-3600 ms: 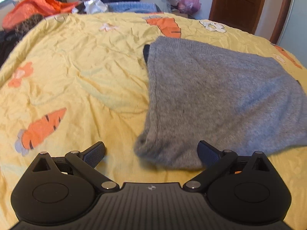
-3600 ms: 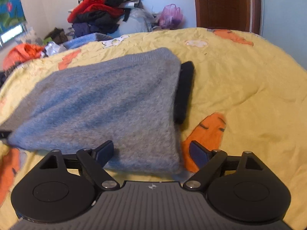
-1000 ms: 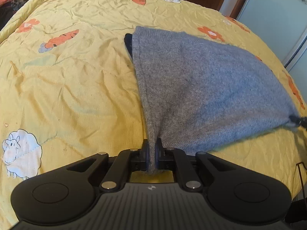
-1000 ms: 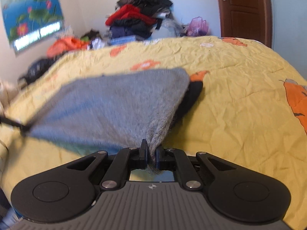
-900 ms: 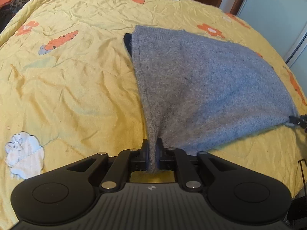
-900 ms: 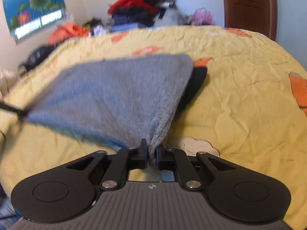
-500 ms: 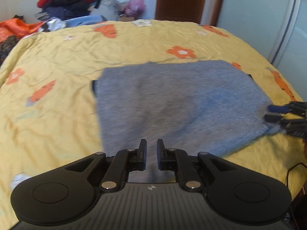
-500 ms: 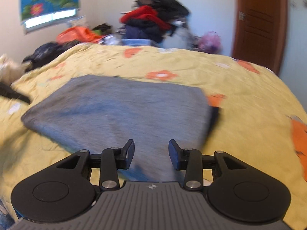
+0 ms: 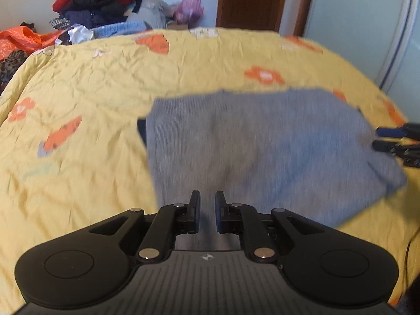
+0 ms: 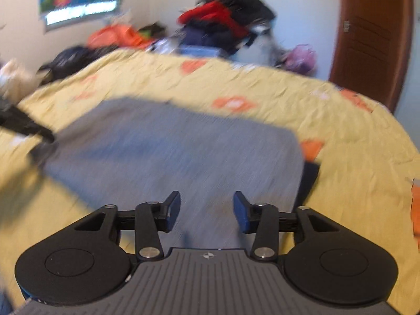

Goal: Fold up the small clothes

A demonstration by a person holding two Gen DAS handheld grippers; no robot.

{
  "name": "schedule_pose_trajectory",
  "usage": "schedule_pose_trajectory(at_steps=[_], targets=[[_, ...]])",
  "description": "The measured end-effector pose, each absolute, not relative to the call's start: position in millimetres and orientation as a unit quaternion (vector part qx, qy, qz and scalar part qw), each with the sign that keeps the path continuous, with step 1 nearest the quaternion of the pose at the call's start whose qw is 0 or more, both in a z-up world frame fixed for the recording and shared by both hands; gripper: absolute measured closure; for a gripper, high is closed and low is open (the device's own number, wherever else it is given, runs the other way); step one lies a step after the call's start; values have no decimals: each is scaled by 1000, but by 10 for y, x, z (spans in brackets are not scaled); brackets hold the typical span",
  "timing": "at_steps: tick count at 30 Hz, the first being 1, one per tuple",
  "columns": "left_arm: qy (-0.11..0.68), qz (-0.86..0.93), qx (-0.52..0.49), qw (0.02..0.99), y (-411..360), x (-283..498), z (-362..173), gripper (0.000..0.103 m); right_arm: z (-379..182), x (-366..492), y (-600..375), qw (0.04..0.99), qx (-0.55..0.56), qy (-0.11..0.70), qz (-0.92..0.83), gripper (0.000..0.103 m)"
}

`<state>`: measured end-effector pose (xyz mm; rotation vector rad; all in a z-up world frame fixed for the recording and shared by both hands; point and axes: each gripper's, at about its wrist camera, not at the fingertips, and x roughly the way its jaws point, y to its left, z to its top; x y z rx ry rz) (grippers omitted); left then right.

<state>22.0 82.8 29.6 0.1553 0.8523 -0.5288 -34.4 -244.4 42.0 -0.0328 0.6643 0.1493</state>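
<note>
A grey knitted sweater (image 9: 262,144) lies folded flat on the yellow carrot-print bed cover (image 9: 78,183). A dark edge of fabric (image 9: 141,131) sticks out under its left side. My left gripper (image 9: 207,204) hovers over the sweater's near edge, its jaws a narrow gap apart with nothing pinched. In the right wrist view the same sweater (image 10: 170,152) is blurred. My right gripper (image 10: 207,204) is above its near edge; its jaws are opening and hold nothing. It also shows at the sweater's right side (image 9: 386,139).
A pile of clothes (image 9: 97,2) and an orange bag (image 9: 23,39) stand beyond the bed's far edge. A brown door (image 9: 249,0) and a pale wardrobe (image 9: 354,26) are behind. Bare bed cover stretches left of the sweater.
Both grippers let go of the sweater's near corners, and it dropped flat onto the bed. Both hands rose and drew back. The right jaws spread wider.
</note>
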Motion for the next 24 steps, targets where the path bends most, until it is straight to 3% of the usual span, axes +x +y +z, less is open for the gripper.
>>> schedule_pose_trajectory(at_steps=[5,8,10,12,13,16,17,20,24], targets=[[399,-252,9,881,472,1043,142,92,314,443,-2696,945,13,325,32,52],[414,-224,23,882,311,1413,-62,92,182,721,-2832,944,5,329,9,52],[413,-212,36,885,284,1533,-197,92,54,847,-2915,939,0,345,0,44],[403,-209,55,890,260,1542,-217,92,-33,880,-3010,939,13,344,-11,17],[403,-203,55,891,243,1536,-212,92,-64,886,-3046,939,11,344,-19,12],[408,-175,53,894,184,1475,-144,86,-29,909,-3142,936,39,349,-12,18],[404,-171,52,897,169,1430,-105,75,17,904,-3117,937,33,346,-16,23],[383,-152,59,909,134,1287,-30,24,142,904,-2974,941,18,337,-9,30],[375,-135,85,913,96,1196,-76,21,146,979,-2757,940,-4,342,9,30]])
